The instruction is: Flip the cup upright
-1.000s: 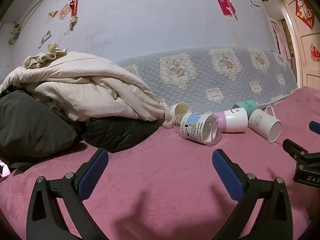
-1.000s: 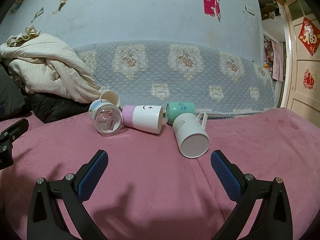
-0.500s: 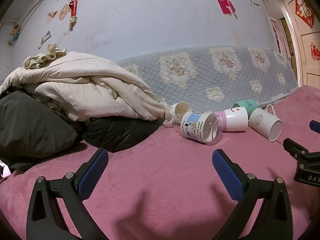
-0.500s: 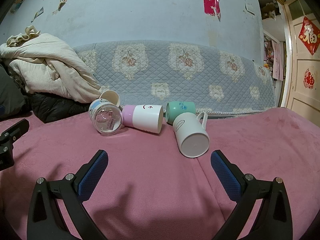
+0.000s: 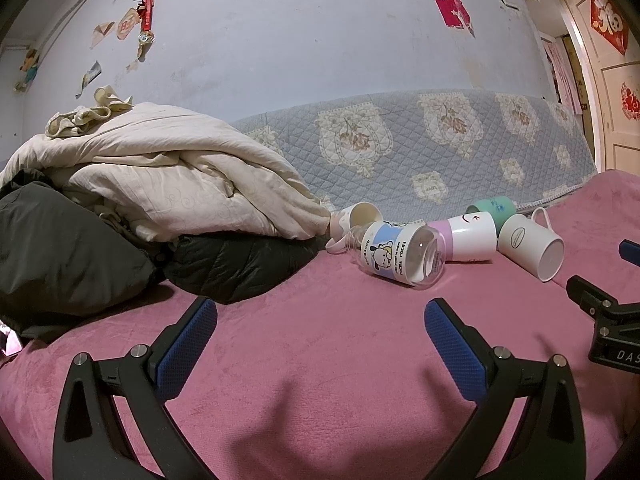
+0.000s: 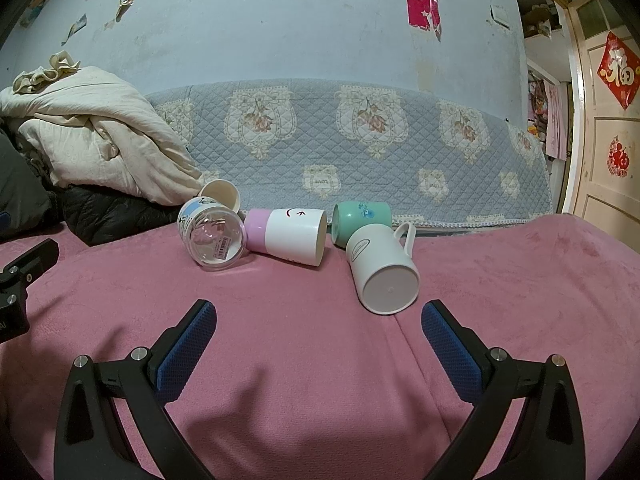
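Observation:
Several cups lie on their sides on the pink blanket (image 6: 304, 360): a clear cup with a cartoon dog label (image 5: 402, 254) (image 6: 212, 236), a pink-and-white cup (image 5: 466, 236) (image 6: 288, 236), a green cup (image 5: 494, 210) (image 6: 362, 220), a white handled mug (image 5: 530, 246) (image 6: 384, 270) and a cream cup (image 5: 360, 218) (image 6: 220, 194) behind. My left gripper (image 5: 320, 322) is open and empty, short of the clear cup. My right gripper (image 6: 318, 322) is open and empty, just short of the white mug.
A heap of cream bedding (image 5: 160, 184) and dark jackets (image 5: 232, 264) lies left of the cups. A quilted blue cover (image 6: 360, 140) runs along the wall behind them. A door (image 6: 604, 140) stands at the right. Each gripper shows at the other view's edge.
Both grippers have crept slightly toward the cups. The cups have not moved and both grippers stay open.

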The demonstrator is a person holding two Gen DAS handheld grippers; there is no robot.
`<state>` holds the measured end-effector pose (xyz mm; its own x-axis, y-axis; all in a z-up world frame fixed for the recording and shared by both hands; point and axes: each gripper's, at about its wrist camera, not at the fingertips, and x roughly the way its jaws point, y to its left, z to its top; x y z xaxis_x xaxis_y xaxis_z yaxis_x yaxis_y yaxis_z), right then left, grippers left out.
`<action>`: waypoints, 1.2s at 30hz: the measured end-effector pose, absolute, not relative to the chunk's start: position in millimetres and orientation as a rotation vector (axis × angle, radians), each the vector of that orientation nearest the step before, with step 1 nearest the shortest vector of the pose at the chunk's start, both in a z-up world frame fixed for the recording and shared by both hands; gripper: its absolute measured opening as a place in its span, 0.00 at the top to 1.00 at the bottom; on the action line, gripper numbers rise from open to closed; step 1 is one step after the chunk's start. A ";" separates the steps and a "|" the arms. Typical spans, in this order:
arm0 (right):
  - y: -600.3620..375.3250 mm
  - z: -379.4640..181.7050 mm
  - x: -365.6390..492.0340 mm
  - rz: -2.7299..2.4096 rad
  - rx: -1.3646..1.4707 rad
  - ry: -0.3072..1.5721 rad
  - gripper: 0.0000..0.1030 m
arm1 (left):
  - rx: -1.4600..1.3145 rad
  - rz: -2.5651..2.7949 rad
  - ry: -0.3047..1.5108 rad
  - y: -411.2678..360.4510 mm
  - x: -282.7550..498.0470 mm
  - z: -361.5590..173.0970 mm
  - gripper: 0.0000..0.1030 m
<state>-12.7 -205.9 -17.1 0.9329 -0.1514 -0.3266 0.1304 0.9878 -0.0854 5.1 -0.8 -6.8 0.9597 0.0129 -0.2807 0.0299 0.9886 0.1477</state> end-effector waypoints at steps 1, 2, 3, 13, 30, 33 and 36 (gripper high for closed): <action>-205.9 -17.1 -12.7 -0.144 -0.063 0.339 0.00 | 0.151 -0.009 0.285 -1.1 5.4 -6.7 0.00; -206.0 -17.2 -12.7 -0.144 -0.062 0.339 0.00 | 0.151 -0.009 0.286 -1.4 5.6 -6.7 0.00; -206.1 -17.2 -12.6 -0.144 -0.062 0.340 0.00 | 0.151 -0.009 0.286 -0.9 5.3 -6.7 0.00; -206.4 -17.1 -12.5 -0.144 -0.062 0.341 0.00 | 0.153 -0.008 0.287 -1.2 5.3 -6.5 0.00; -206.2 -16.4 -11.0 -0.144 -0.060 0.345 0.00 | 0.155 -0.008 0.289 -1.4 6.0 -7.4 0.00; -206.7 -15.9 -11.3 -0.144 -0.060 0.345 0.00 | 0.155 -0.008 0.289 -1.8 6.3 -7.2 0.00; -207.5 -15.9 -9.5 -0.144 -0.059 0.346 0.00 | 0.155 -0.008 0.291 -1.4 6.4 -7.5 0.00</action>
